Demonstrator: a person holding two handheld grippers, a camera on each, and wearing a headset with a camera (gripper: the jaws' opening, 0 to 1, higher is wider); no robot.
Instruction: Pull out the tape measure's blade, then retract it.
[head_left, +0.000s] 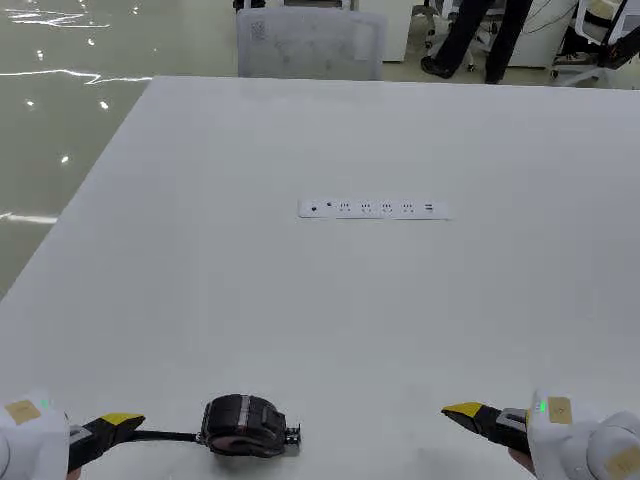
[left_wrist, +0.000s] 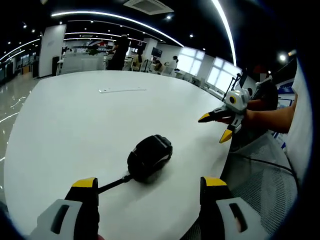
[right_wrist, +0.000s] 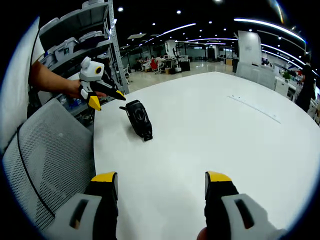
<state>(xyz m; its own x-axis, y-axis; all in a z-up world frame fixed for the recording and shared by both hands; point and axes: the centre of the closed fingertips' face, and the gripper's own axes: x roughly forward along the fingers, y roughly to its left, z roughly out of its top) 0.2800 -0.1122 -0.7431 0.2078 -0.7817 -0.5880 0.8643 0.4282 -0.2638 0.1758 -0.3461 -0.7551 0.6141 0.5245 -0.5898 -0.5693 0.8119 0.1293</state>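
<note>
Tape measure (left_wrist: 150, 156) lies just beyond left fingers (left_wrist: 85, 184).

1. Between my left gripper (left_wrist: 150, 184) and right gripper (right_wrist: 161, 177), both with jaws spread, the white table (head_left: 320, 300) is bare except for the tape measure (head_left: 245, 425), which lies just ahead of the left jaws.
2. Ahead of both tongs I have open tabletop as far as a flush socket strip (head_left: 372, 209), well apart from either.
3. On the near side of both tongs, a mesh chair (right_wrist: 47, 150) sits just beside the table's edge.
</note>
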